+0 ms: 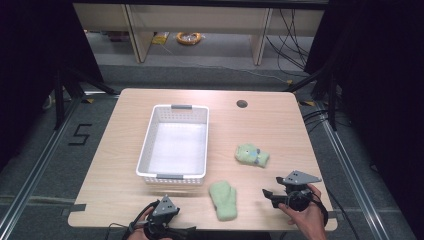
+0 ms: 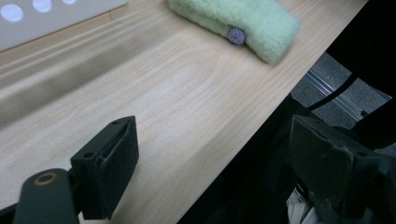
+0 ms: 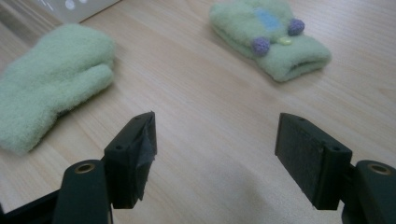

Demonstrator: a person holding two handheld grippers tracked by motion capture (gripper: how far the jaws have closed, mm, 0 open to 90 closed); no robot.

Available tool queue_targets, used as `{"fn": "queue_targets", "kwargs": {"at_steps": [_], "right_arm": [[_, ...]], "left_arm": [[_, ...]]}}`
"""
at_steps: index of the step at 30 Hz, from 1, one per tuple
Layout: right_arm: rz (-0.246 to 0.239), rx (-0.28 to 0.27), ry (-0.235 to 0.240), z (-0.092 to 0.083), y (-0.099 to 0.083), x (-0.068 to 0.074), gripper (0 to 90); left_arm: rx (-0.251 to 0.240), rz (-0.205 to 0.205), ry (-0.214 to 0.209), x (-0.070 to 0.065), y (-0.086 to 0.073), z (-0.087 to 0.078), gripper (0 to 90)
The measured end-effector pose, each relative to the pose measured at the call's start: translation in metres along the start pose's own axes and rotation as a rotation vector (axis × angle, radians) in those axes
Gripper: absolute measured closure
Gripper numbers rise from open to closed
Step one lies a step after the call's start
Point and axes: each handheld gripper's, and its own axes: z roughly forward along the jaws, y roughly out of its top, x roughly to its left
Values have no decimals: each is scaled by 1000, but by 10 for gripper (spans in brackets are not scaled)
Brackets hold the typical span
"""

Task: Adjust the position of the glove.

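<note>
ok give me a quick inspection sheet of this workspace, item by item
surface: light wooden table, round cable hole at far right
job's things: white perforated basket, nothing visible inside; plain green mitten near front edge; green mitten with purple pompoms to its right, farther back
clutter: nothing seen
grippers: left hand-held gripper open, holding nothing; right hand-held gripper open, holding nothing
cables: black cables on floor beyond table
surroundings: cable coil on floor, black frame legs, floor mark 5
</note>
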Motion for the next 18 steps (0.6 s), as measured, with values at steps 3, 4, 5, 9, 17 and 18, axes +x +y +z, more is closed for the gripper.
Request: {"fn": "queue_targets", "kwargs": {"at_steps": [3, 4, 5, 9, 17, 18], "right_arm": [[-26, -2, -2, 0, 0, -1, 305], [-11, 7, -1, 0, 1, 2, 307], [-11, 7, -1, 0, 1, 2, 307], [-48, -10, 10, 1, 2, 1, 332], [-82, -38, 57, 3, 5, 6, 356], [-35, -24, 62, 2, 5, 10, 359]], "left_arm": [[-4, -3, 3, 0, 0, 0, 160], [7, 18, 7, 1, 0, -1, 159], [7, 18, 7, 1, 0, -1, 159], [-3, -1, 3, 0, 0, 0, 159], [-4, 19, 1, -2, 0, 0, 160], [-4, 19, 1, -2, 0, 0, 160]]}}
